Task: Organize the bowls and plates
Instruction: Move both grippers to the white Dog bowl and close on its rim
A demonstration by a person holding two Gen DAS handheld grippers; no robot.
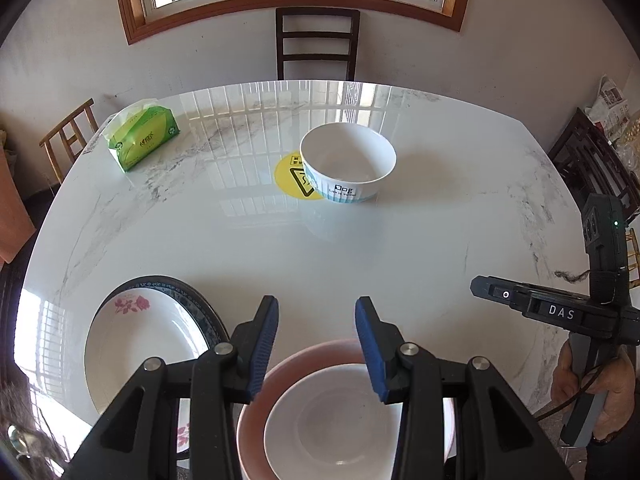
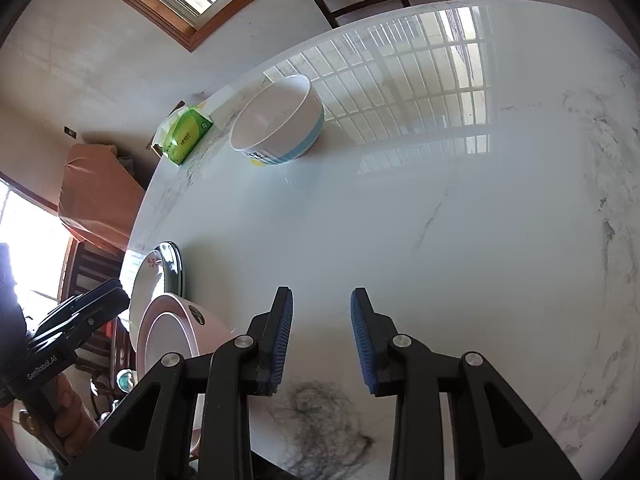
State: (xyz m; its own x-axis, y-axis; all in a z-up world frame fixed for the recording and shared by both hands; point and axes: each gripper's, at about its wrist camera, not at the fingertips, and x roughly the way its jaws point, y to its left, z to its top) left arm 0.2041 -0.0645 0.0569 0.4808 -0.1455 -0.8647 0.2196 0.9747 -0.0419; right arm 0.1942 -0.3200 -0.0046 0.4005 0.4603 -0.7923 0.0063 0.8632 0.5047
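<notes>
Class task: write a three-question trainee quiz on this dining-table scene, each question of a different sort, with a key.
1. True or false: the white bowl sits inside the pink bowl.
2. What lies under the blue-banded bowl? A) yellow sticker B) napkin C) tray
3. Fill in: the flowered plate rests on a dark-rimmed ____.

Key: 1 true; 2 A, the yellow sticker; 3 plate.

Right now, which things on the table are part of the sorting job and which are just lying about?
Job:
- flowered plate on dark-rimmed plate
- white bowl in pink bowl
- blue-striped bowl

Lying about:
- green tissue pack
- yellow sticker
</notes>
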